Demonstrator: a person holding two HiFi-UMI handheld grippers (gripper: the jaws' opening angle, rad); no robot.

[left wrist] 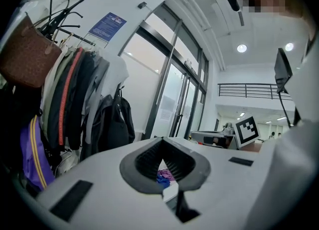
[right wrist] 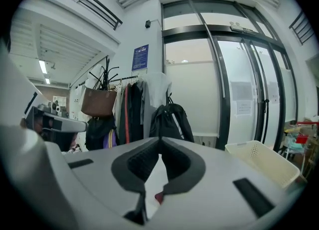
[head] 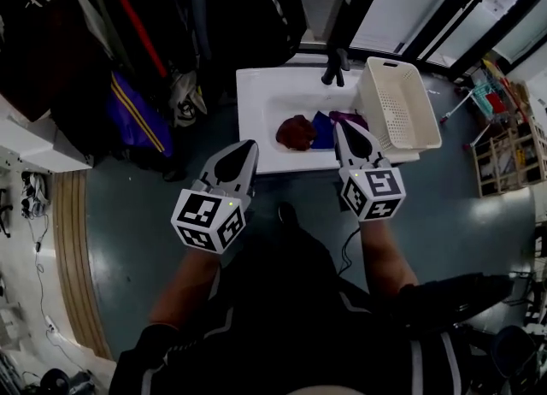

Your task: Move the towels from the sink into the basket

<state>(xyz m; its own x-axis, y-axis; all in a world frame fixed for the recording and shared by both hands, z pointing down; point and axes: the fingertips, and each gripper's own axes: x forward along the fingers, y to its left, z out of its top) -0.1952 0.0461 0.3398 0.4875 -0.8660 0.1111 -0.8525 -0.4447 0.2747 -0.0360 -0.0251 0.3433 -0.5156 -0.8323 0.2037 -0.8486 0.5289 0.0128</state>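
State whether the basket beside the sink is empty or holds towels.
Empty: the basket shows only its bare perforated inside; the red towel, blue towel and purple towel lie in the sink.

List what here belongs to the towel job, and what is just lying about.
Job:
- sink
- dark red towel, blue towel, purple towel
- basket
- left gripper, right gripper

Lying about:
- hanging coats
- black backpack
- brown bag
- purple bag
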